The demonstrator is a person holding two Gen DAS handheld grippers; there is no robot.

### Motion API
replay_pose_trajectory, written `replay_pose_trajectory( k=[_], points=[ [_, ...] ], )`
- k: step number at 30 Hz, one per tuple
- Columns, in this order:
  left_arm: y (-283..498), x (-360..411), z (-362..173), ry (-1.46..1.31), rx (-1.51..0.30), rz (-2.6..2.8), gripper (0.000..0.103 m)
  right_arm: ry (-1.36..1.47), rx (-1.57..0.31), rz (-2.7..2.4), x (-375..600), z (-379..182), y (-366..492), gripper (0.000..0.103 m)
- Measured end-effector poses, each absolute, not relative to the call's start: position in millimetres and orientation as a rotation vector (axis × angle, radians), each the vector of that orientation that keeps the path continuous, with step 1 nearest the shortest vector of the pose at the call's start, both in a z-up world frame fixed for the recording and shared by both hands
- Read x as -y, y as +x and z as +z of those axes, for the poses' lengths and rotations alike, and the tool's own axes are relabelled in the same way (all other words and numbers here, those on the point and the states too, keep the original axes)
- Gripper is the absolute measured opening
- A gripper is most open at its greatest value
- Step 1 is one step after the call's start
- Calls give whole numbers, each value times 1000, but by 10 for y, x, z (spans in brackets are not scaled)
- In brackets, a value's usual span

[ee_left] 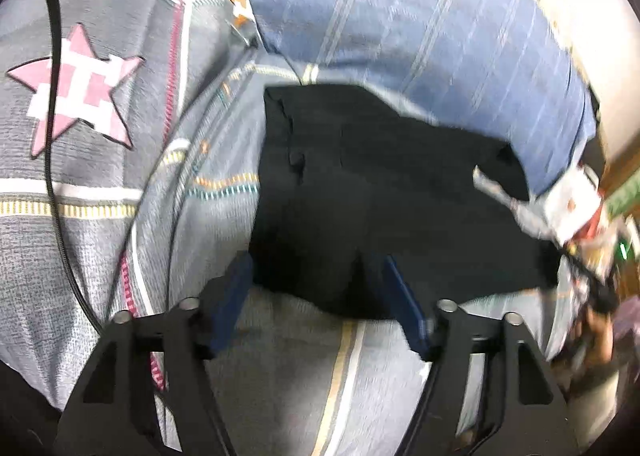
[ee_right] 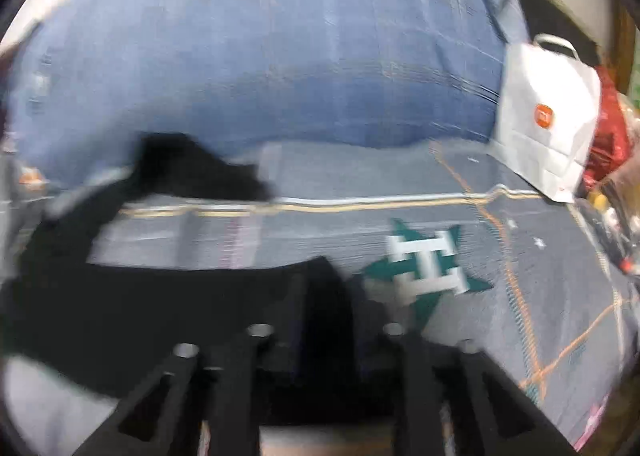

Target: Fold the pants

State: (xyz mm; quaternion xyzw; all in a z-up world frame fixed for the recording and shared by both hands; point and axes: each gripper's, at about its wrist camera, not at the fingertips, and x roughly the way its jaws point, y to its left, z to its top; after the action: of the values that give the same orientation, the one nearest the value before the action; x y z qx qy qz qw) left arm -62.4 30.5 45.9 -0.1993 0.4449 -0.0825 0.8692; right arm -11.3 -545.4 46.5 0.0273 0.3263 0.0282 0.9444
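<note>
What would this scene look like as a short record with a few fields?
surface: grey patterned bedspread
garment: black pants, lying bunched on the bedspread
left gripper: open, fingers either side of the pants' near edge
right gripper: shut on black pants cloth
behind: blue striped pillow
right side: white paper bag with orange logo
image quality: both views motion-blurred

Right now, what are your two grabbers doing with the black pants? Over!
Left gripper open, fingers straddling the near edge of the pants. Right gripper shut on pants. White paper bag off to the side, not in the way.
</note>
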Motion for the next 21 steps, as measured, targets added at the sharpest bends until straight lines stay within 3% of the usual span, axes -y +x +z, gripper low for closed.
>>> replay_pose_trajectory(
  k=[2, 3, 11, 15, 17, 18, 19, 21],
  points=[
    [-613, -344, 451, -439, -909, -147, 73, 60, -631, 217, 5165, 510, -430, 50],
    [-588, -338, 434, -440, -916, -141, 80, 70, -649, 285, 5047, 496, -515, 50],
    [-361, -62, 256, -371, -965, -157, 83, 416, -866, 480, 4653, -183, -480, 50],
    [-277, -5, 248, -409, -952, -205, 82, 612, -764, 460, 4743, -265, -374, 50],
    [-226, 70, 258, -371, -963, -229, 57, 657, -740, 453, 4711, -297, -296, 35],
    [-206, 92, 270, -340, -975, -229, 31, 675, -750, 443, 4683, -326, -249, 15],
    [-194, 94, 289, -326, -987, -239, 24, 697, -749, 445, 4661, -346, -247, 10],
    [-206, 8, 370, -353, -985, -270, 22, 686, -725, 453, 4636, -268, -320, 9]
  ],
)
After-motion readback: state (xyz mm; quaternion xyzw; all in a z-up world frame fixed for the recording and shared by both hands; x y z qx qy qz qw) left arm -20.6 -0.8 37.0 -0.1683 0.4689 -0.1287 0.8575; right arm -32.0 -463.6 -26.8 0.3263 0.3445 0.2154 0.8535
